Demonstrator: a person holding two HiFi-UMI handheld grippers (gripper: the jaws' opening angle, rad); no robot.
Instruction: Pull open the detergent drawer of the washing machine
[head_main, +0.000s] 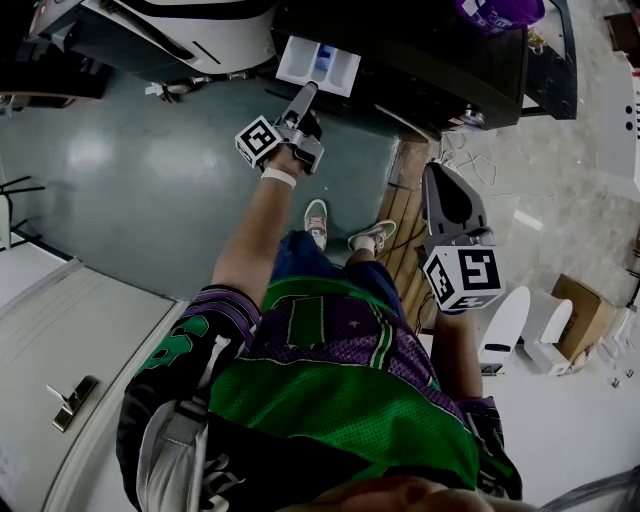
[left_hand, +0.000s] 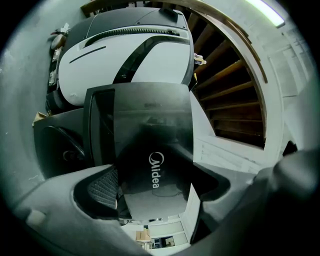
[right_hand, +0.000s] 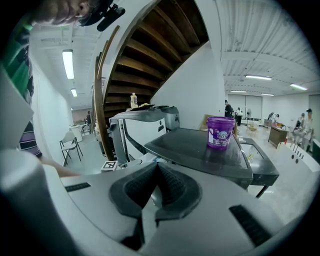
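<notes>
Your left gripper (head_main: 306, 98) reaches out to the front of the washing machine (head_main: 420, 55), and its fingers (left_hand: 102, 187) pinch the dark front panel of the detergent drawer (head_main: 318, 62), which stands pulled out from the machine with its white tray showing. Your right gripper (head_main: 455, 225) hangs well back from the machine beside your body, its fingers (right_hand: 170, 182) pressed together on nothing. A purple tub (right_hand: 220, 132) sits on the machine's top.

Left gripper (left_hand: 157, 192) jaws sit either side of the dark drawer front (left_hand: 155, 150) — it fills the gap, left pad (left_hand: 102, 187) touching its edge. White drawer tray (left_hand: 165, 231) at 6 o'clock. White machine (left_hand: 130, 55) at 12, wooden stairs (left_hand: 225, 85) approx. 2 o'clock.
</notes>
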